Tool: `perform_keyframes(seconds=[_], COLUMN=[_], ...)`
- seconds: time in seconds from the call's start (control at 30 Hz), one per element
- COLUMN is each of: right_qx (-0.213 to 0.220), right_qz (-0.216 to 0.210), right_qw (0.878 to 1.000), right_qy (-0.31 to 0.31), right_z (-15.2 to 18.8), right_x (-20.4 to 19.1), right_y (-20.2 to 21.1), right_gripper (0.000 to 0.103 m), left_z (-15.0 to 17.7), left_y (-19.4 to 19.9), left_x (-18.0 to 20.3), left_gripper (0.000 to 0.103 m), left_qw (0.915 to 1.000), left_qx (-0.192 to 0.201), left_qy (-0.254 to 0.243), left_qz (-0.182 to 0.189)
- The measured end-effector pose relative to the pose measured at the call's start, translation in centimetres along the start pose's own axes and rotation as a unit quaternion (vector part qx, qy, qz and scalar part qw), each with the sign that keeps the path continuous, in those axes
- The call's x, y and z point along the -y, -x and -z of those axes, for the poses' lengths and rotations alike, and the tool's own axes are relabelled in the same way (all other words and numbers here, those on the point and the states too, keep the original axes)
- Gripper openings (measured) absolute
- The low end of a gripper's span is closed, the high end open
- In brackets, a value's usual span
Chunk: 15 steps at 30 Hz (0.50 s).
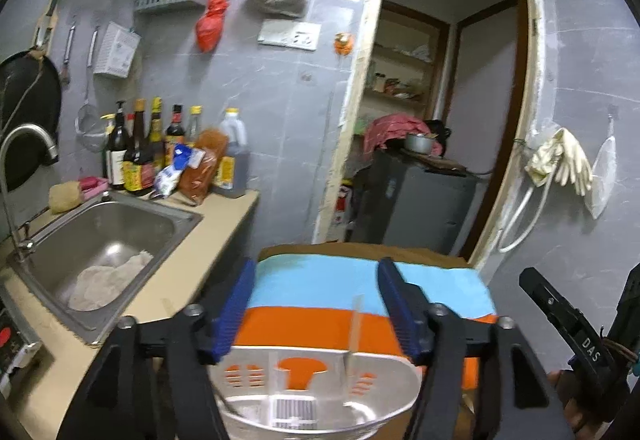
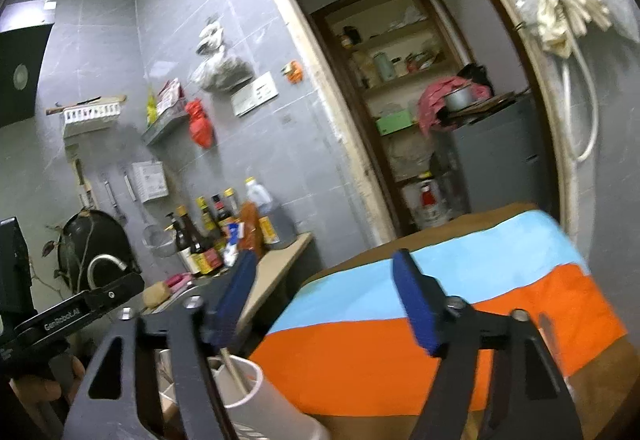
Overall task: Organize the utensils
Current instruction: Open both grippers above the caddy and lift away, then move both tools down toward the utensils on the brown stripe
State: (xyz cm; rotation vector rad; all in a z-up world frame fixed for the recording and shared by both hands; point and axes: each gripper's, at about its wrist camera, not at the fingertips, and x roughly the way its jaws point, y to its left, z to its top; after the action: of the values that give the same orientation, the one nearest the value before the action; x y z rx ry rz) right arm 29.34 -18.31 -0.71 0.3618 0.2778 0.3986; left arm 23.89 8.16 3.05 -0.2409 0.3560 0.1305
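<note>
A white plastic utensil holder (image 1: 316, 388) with slotted walls and inner dividers sits at the near edge of a table covered by a striped cloth (image 1: 360, 280) in light blue, orange and brown; in the right wrist view its rounded white rim (image 2: 244, 380) shows at the lower left, with a thin pale stick (image 2: 234, 368) leaning inside one compartment. The left gripper (image 1: 316, 304) hangs just above the holder with its blue-padded fingers (image 1: 236, 304) spread wide and nothing between them. The right gripper (image 2: 328, 304) is likewise wide open and empty, its blue pads (image 2: 412, 304) over the orange stripe of the cloth, the holder below and to its left. Each gripper's black body appears at the edge of the other's view, with part of a hand (image 2: 44, 384) under the left one. To the left of the table runs a beige counter (image 1: 168, 280) with a steel sink (image 1: 104, 240), a curved faucet (image 1: 24, 144) and a cluster of sauce bottles (image 1: 156, 148) against the grey tiled wall. Beyond the table an open doorway (image 1: 440, 100) shows shelves and a grey cabinet, and pale rubber gloves (image 1: 560, 160) hang on the wall to its right.
</note>
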Motion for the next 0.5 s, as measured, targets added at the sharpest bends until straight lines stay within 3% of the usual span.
perform_keyframes(seconds=[0.07, 0.13, 0.23, 0.5], right_qx=[0.007, 0.011, 0.019, 0.011], right_qz=[0.014, 0.029, 0.048, 0.098], right_qw=[1.0, 0.999, 0.999, 0.995], right_qy=[0.004, 0.01, 0.017, 0.028], right_z=[-1.1, -2.1, -3.4, -5.5], right_x=[1.0, 2.1, 3.7, 9.0], right_y=[1.2, 2.3, 3.8, 6.7], right_gripper=[0.081, 0.094, 0.101, 0.101], left_z=[0.1, 0.2, 0.6, 2.8], left_y=[0.2, 0.4, 0.4, -0.6], left_x=[1.3, 2.9, 5.2, 11.0], left_gripper=[0.078, 0.09, 0.101, 0.102], left_qw=[0.9999, 0.9997, 0.9993, 0.9985], left_qx=[0.008, 0.018, 0.026, 0.012], left_qy=[0.0, -0.001, -0.004, -0.024], left_qz=[0.008, 0.017, 0.026, 0.048])
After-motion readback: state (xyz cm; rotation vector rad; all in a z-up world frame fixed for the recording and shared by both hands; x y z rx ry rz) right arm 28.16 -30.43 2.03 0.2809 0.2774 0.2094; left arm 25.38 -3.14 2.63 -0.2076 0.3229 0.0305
